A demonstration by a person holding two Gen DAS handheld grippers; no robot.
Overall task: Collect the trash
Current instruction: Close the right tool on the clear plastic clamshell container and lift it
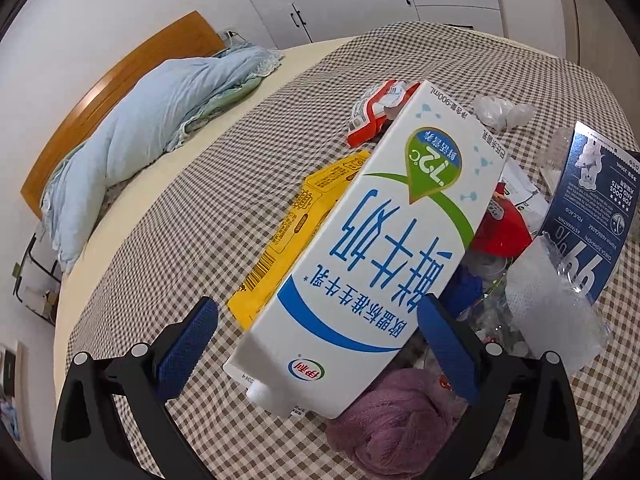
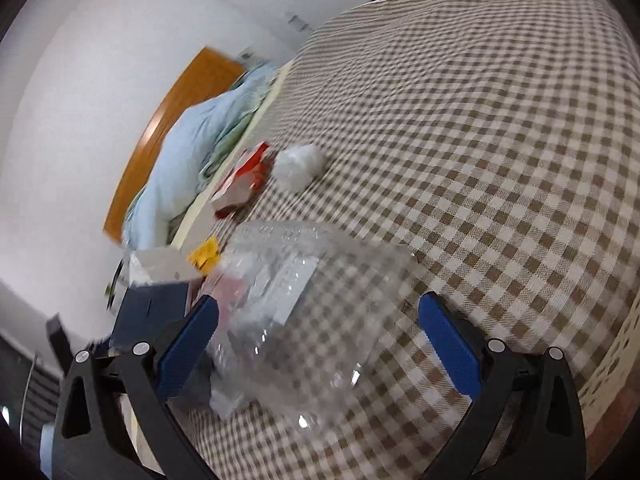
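Left wrist view: the left tool [image 1: 318, 334] stands open, its blue pads either side of a milk carton [image 1: 362, 254] lying tilted atop a litter heap on the checked bed cover [image 1: 224, 208]; neither pad visibly clamps it. The carton's cap end points toward the camera. Beneath and beside it lie a yellow packet [image 1: 296, 228], a red wrapper [image 1: 376, 114], a navy box [image 1: 588, 216], clear plastic [image 1: 556, 312] and purple cloth [image 1: 394, 428]. Judgement: the step is grasping the carton; close squarely across its flat sides near the cap end and avoid snagging the cloth below. Right wrist view, motion-blurred: the right tool [image 2: 318, 334] is also open, holding nothing, poised over a clear plastic tray [image 2: 296, 304]. The red wrapper [image 2: 244, 180] and a white wad [image 2: 298, 166] lie further off. Thin plastic may buckle or slip; grip an edge firmly.
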